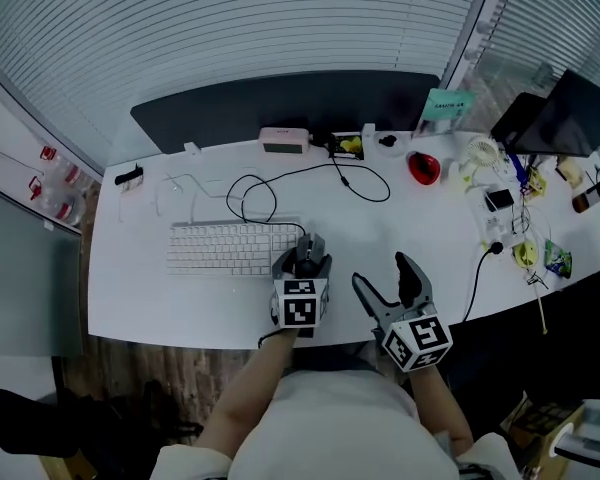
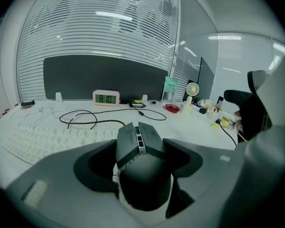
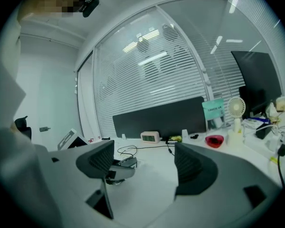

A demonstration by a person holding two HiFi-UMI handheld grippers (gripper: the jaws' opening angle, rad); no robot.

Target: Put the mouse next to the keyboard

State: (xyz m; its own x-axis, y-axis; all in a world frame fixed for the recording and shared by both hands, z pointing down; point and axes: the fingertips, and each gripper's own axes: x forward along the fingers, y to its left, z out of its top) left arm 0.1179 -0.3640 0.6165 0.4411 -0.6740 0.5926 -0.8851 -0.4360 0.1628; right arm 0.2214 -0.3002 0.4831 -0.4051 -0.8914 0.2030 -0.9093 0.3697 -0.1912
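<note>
Left tongs clamped on the mouse at the keyboard's right end; right tongs open and empty.

Left gripper (image 1: 305, 251) (image 2: 140, 151): jaws stand wide, pads pressed on both sides of the dark mouse (image 1: 306, 261) (image 2: 141, 172). The mouse sits just beside the right end of the white keyboard (image 1: 225, 247) (image 2: 40, 139), near the front edge of the white desk (image 1: 145, 298); whether it rests on the desk or hangs just above it cannot be told. Right gripper (image 1: 382, 273) (image 3: 145, 163): to the right of the mouse and apart from it, jaws spread, nothing between them. Containers at the back of the desk: a red bowl (image 1: 424, 168) (image 3: 214, 140), contents not visible; a small dark tray (image 1: 347, 146) holding something yellow. A black cable (image 1: 270, 183) loops behind the keyboard.
</note>
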